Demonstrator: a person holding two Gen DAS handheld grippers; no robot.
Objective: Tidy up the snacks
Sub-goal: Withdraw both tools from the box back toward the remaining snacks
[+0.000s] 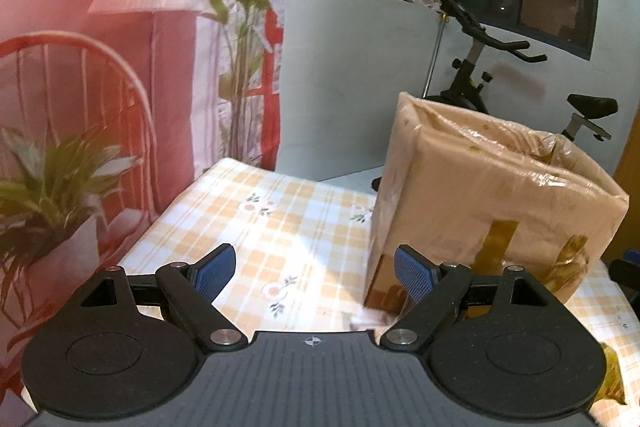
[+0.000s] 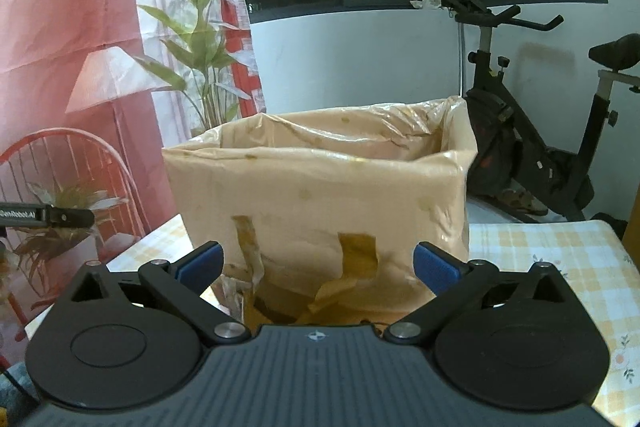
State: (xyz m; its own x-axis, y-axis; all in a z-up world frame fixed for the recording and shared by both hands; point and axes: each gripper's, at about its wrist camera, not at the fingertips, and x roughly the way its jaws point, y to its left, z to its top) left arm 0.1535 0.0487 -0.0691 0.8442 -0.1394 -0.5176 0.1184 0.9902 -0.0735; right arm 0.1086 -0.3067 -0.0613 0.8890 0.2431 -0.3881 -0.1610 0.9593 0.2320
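Observation:
A cardboard box point(image 1: 492, 195) wrapped in tan plastic and patched with brown tape stands open-topped on the checked tablecloth point(image 1: 280, 219). In the left wrist view it is to the right of my left gripper point(image 1: 316, 273), which is open with only cloth between its blue pads point(image 1: 216, 271). My right gripper point(image 2: 318, 267) faces the box's point(image 2: 320, 195) taped front wall from close by, open wide and holding nothing. A small pale wrapper point(image 1: 366, 321) lies at the box's near corner. A yellow packet point(image 1: 612, 375) shows at the lower right edge. The inside of the box is hidden.
A printed pink curtain point(image 1: 100, 67) hangs along the table's left side. An exercise bike point(image 2: 540, 147) stands behind the table by the white wall. A black part of the other gripper point(image 2: 48, 215) juts in at the left of the right wrist view.

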